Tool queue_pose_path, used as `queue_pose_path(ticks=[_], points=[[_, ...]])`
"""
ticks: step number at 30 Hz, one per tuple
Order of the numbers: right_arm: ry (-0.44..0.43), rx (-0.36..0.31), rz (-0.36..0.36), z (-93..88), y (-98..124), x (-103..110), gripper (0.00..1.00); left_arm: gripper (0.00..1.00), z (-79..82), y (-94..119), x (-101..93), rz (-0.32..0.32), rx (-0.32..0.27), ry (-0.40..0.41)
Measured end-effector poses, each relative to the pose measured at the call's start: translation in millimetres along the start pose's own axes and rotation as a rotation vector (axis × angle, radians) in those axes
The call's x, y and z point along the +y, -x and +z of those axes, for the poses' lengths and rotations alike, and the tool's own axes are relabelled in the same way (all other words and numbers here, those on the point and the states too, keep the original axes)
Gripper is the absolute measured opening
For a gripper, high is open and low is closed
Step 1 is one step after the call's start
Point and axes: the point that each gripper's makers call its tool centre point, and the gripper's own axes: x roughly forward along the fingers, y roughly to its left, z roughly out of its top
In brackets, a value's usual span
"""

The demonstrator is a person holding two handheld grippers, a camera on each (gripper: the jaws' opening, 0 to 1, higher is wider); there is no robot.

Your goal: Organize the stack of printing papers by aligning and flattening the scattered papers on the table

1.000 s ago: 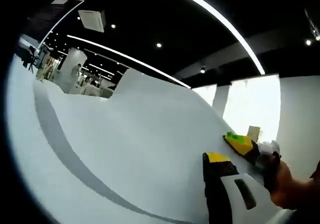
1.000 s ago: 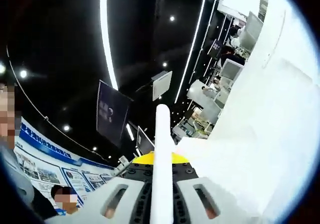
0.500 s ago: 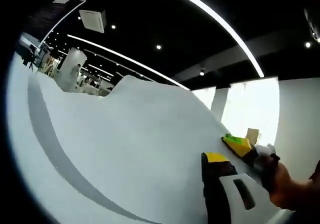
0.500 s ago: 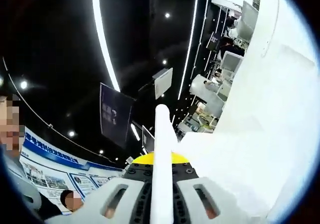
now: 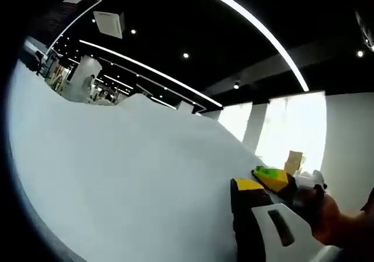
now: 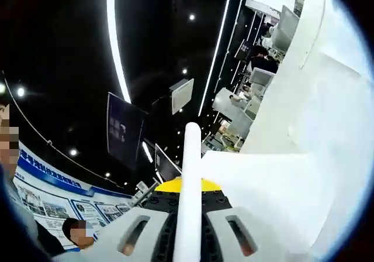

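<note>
White printing papers (image 5: 128, 180) spread broad across left gripper view, face-on, sheet surface running from lower left up to a wavy top edge against dark ceiling

Same stack in right gripper view (image 6: 190, 197) seen edge-on: thin white band rising between the two jaws, clamped tight at the yellow-backed pads; wider white sheet area (image 6: 304, 157) fanning off to the right

Left gripper (image 5: 257, 215): one black jaw with yellow tip visible, lying against the paper surface at lower right; second jaw hidden behind the sheets, so degree of closure impossible to tell

Right gripper (image 6: 190, 215): jaws pressed closed on the paper edge; also seen in left gripper view (image 5: 274, 179) as a green-and-yellow tip at the paper's right edge, with a hand (image 5: 339, 227) behind it, partly cut off

Ceiling light strips (image 5: 257, 34), ceiling panel (image 6: 180, 95) and blue wall board (image 6: 52, 192) as backdrop; table not distinguishable from paper; far interior small and hard to read
</note>
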Motion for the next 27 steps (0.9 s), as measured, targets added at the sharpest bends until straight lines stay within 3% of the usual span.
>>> queue_pose_path(ticks=[3, 9, 13, 18, 27], points=[[0.002, -0.014, -0.014, -1.7, -0.7, -2.3, 0.0, 0.4, -0.9, 0.0, 2.0, 0.007, 0.005, -0.001], [0.112, 0.009, -0.016, -13.4, -4.3, 3.6, 0.01, 0.36, -3.5, 0.5, 4.4, 0.022, 0.019, -0.014], [0.142, 0.019, -0.008, -15.5, -4.6, 6.3, 0.01, 0.35, -3.7, 0.8, 4.6, 0.025, 0.019, -0.017], [0.119, 0.02, -0.005, -13.7, -4.1, 3.9, 0.01, 0.33, -3.4, 1.4, 3.9, 0.026, 0.016, -0.027], [0.117, 0.026, -0.006, -16.0, -4.9, 3.0, 0.02, 0.17, 0.4, 4.6, 3.5, 0.026, -0.006, -0.081]])
